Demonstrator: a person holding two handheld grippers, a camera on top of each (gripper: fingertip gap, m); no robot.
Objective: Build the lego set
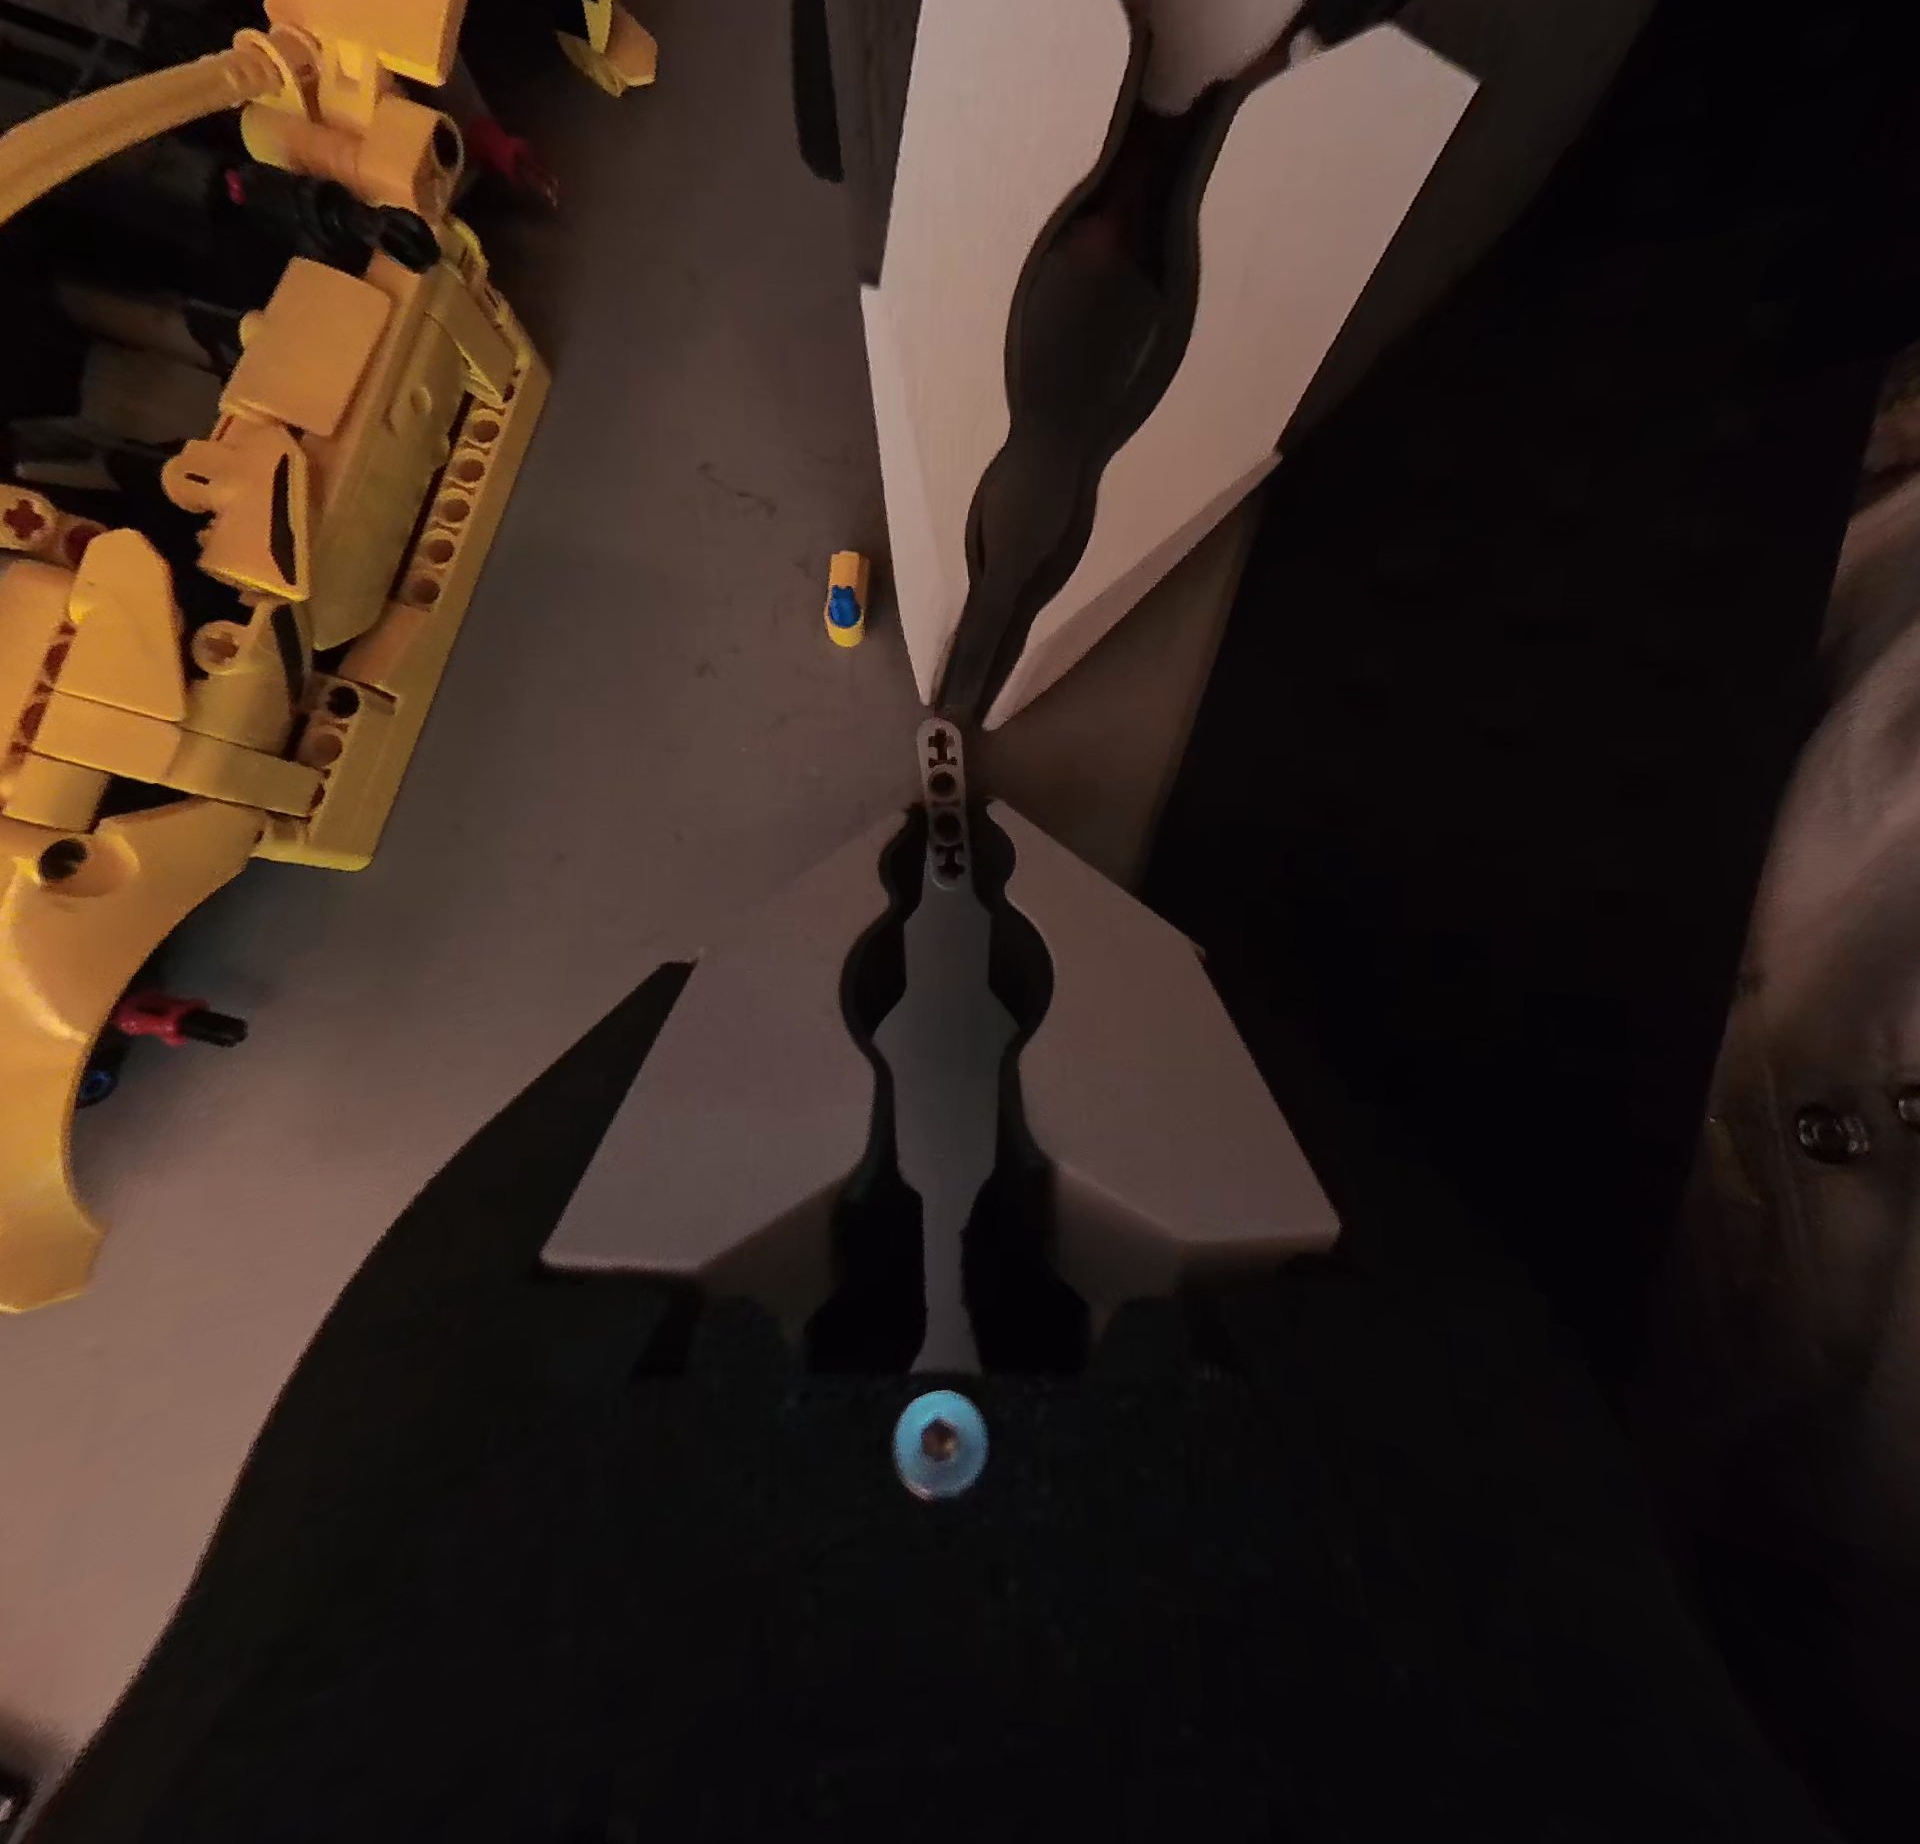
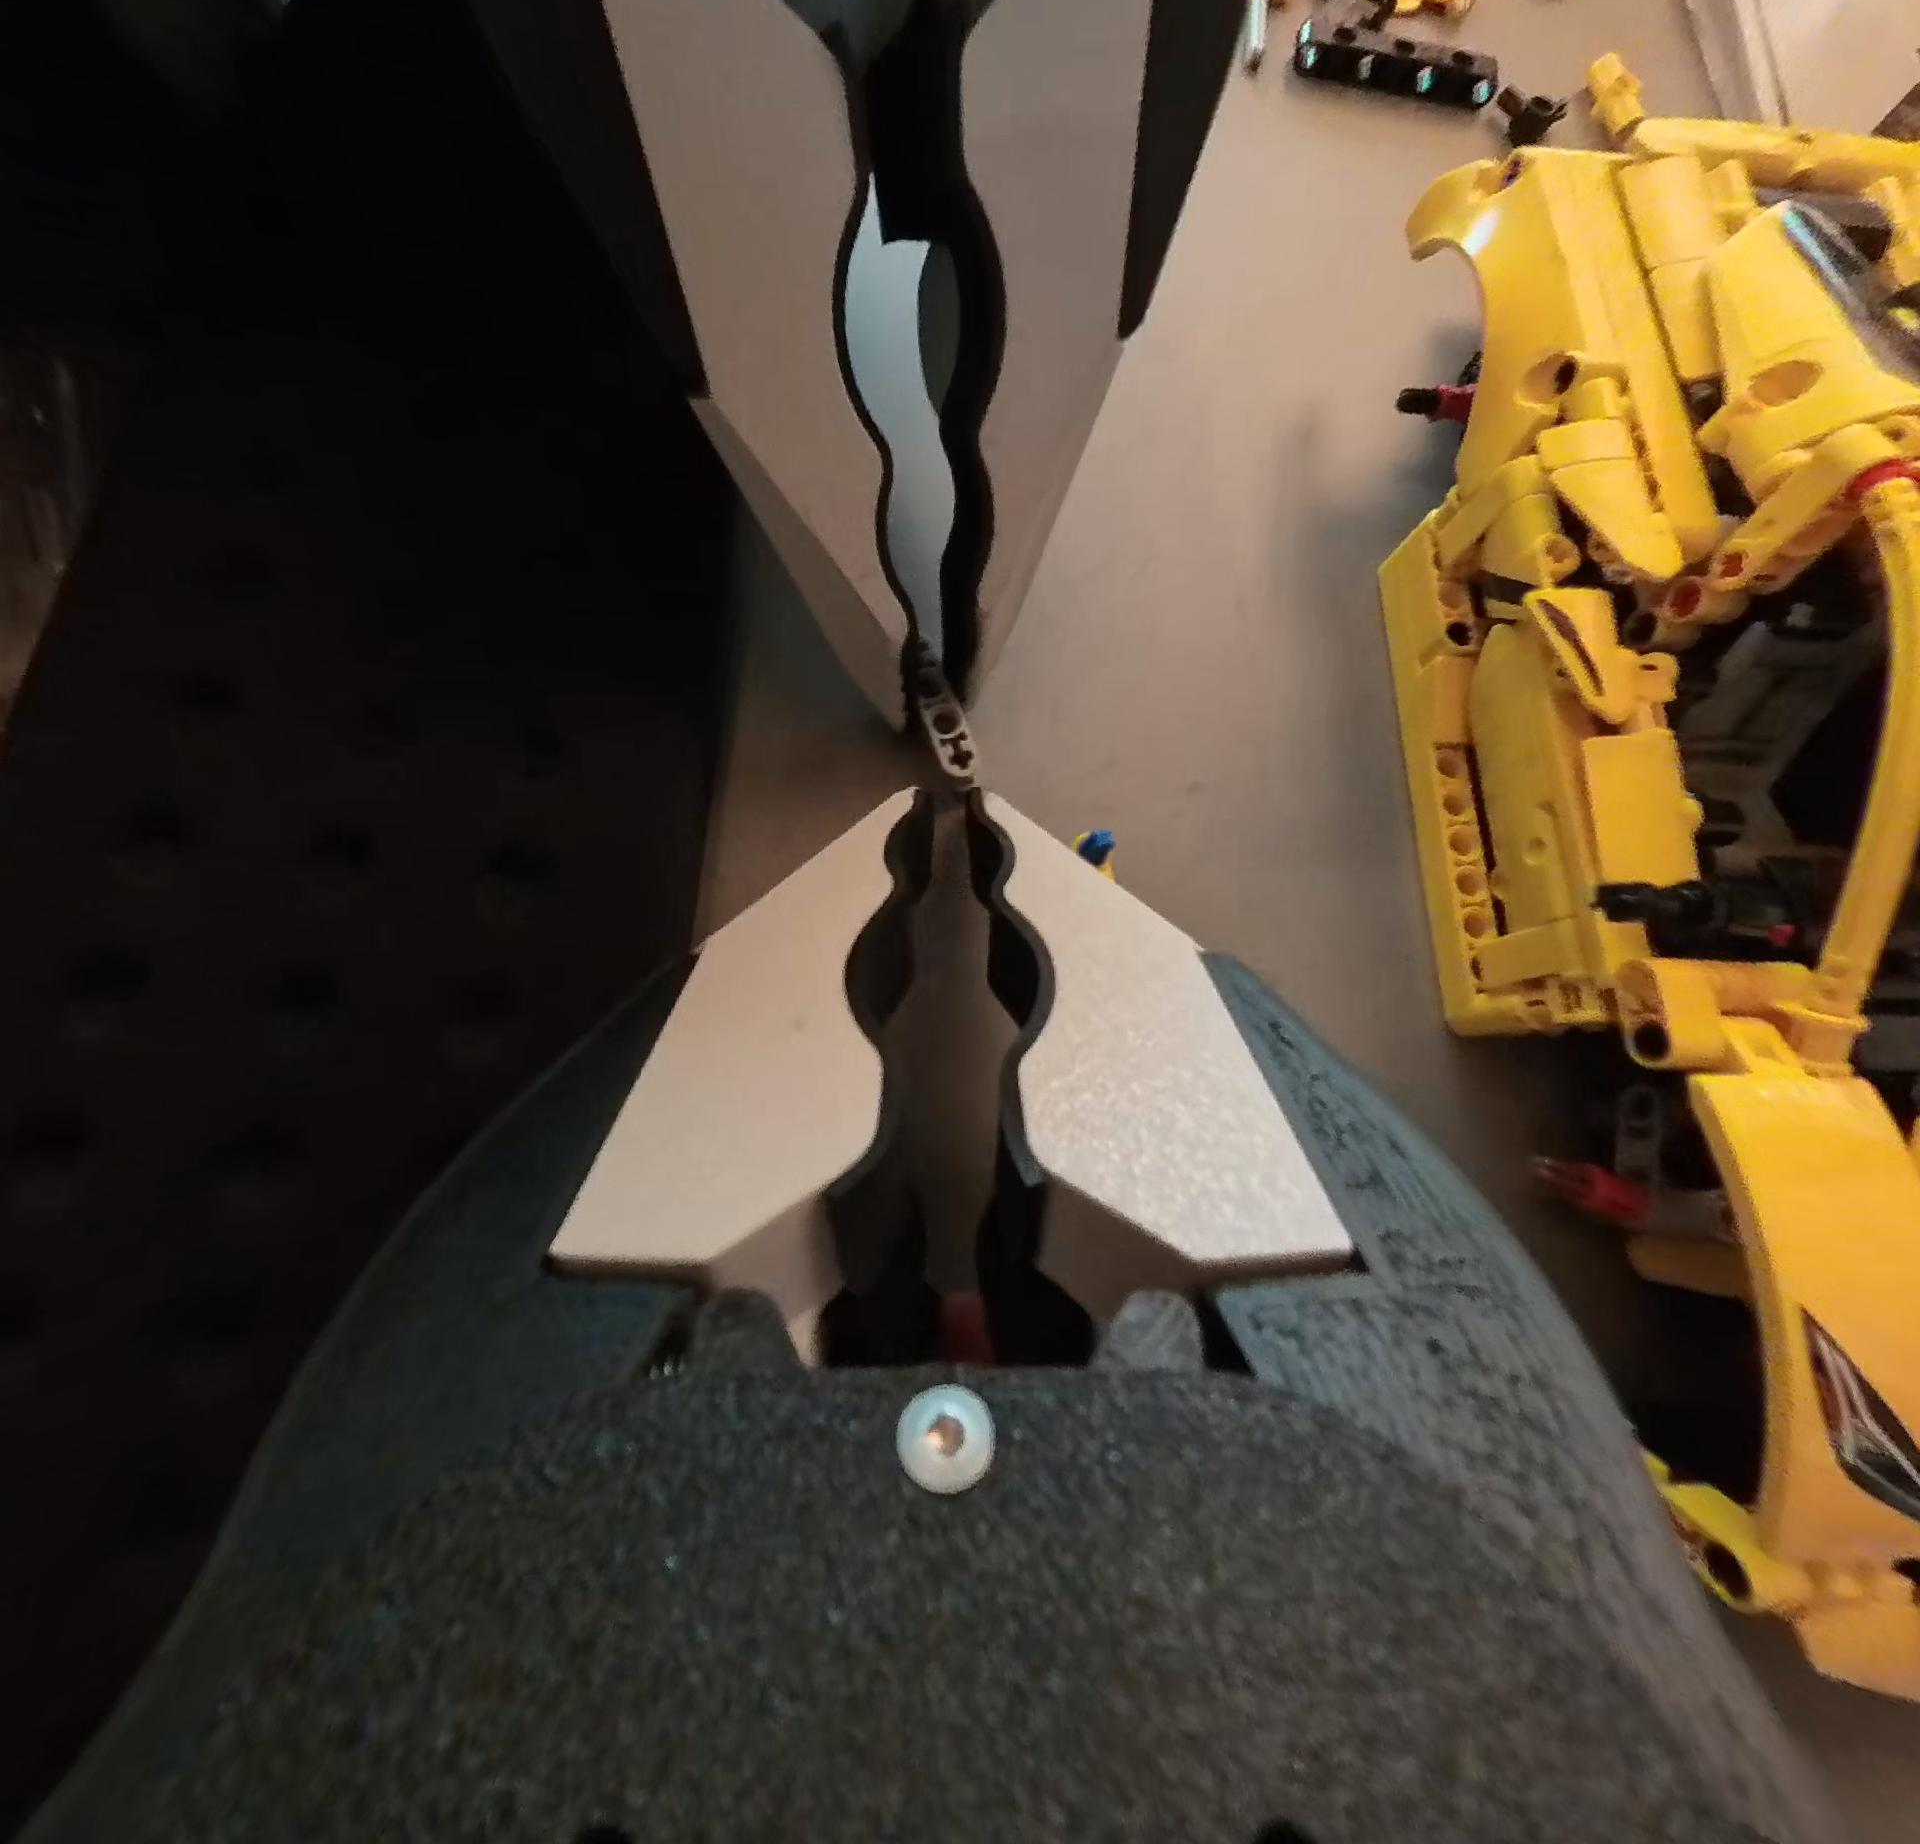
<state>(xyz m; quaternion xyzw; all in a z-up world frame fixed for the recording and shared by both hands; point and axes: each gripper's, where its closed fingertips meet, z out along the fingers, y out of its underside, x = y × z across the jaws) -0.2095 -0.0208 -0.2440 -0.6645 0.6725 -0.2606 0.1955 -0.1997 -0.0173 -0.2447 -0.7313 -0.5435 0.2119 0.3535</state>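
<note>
Sitting at the left in the left wrist view, the yellow car (image 1: 260, 568) rests on the grey table (image 1: 644, 340), red pins (image 1: 166, 1020) beside it. A small yellow piece (image 1: 847, 599) with a blue pin lies near the middle. The left gripper (image 1: 945, 807) pinches one end of a thin grey beam (image 1: 943, 802). The right gripper (image 2: 940, 807), tip to tip with it, sits pressed together; whether it grips the beam's other end, I cannot tell. Loose parts (image 2: 1392, 38) lie far right.
</note>
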